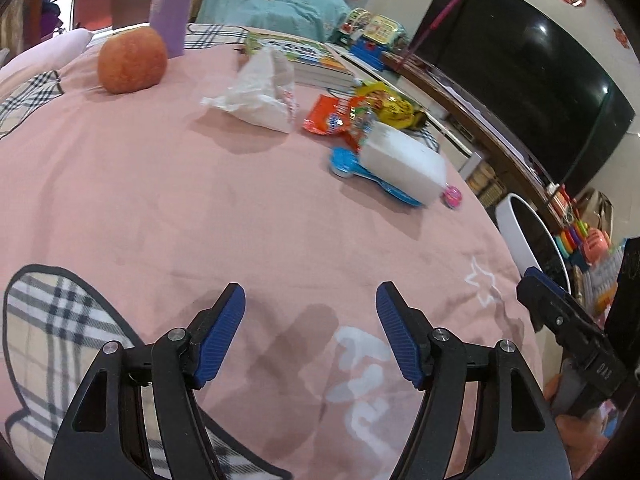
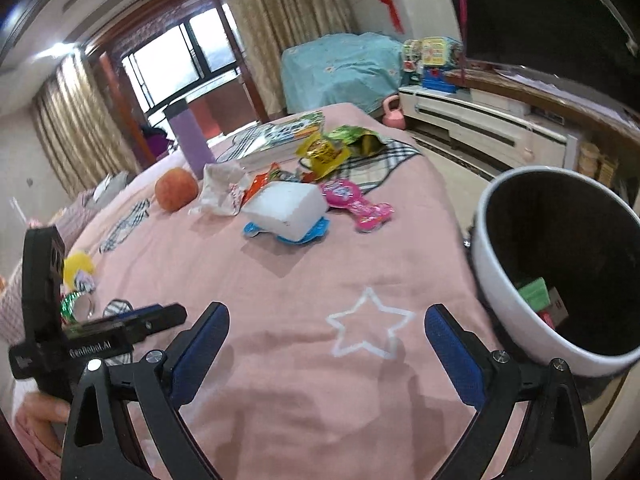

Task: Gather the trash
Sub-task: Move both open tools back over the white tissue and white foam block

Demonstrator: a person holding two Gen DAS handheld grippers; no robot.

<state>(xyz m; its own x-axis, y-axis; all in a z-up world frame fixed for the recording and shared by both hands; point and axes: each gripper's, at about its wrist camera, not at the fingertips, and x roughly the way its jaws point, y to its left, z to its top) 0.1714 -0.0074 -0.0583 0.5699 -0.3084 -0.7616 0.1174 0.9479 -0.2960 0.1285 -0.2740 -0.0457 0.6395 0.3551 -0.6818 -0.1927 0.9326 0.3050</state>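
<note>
Two tools hang over a pink quilted bed cover (image 1: 208, 200), both with their blue-padded jaws standing apart and nothing between them: the left tool (image 1: 310, 334) and the right tool (image 2: 326, 344). The left tool's black body carries the lettering "GenRobot.AI", read from the right wrist view.

The trash lies in one loose cluster toward the far side of the bed:
- one crumpled white paper bag (image 1: 262, 94)
- one white foam block (image 1: 404, 164), resting on one blue plastic blister tray (image 1: 344, 162)
- one pink blister pack (image 2: 356, 202), just beside the block
- one orange snack wrapper (image 1: 326, 116)
- one yellow snack wrapper (image 1: 390, 106)
- one green foil wrapper (image 2: 358, 138)

Any print on the wrappers is too small to read.

One round white bin with a black inside (image 2: 532, 280) stands off the bed's edge near the right tool, with green and red scraps in it.

One orange-red fruit (image 1: 132, 60), one purple cylinder (image 1: 170, 8) and a stack of books (image 1: 304, 58) stand behind the cluster. A white star outline (image 2: 366, 326) is stitched into the cover ahead of the right tool.
</note>
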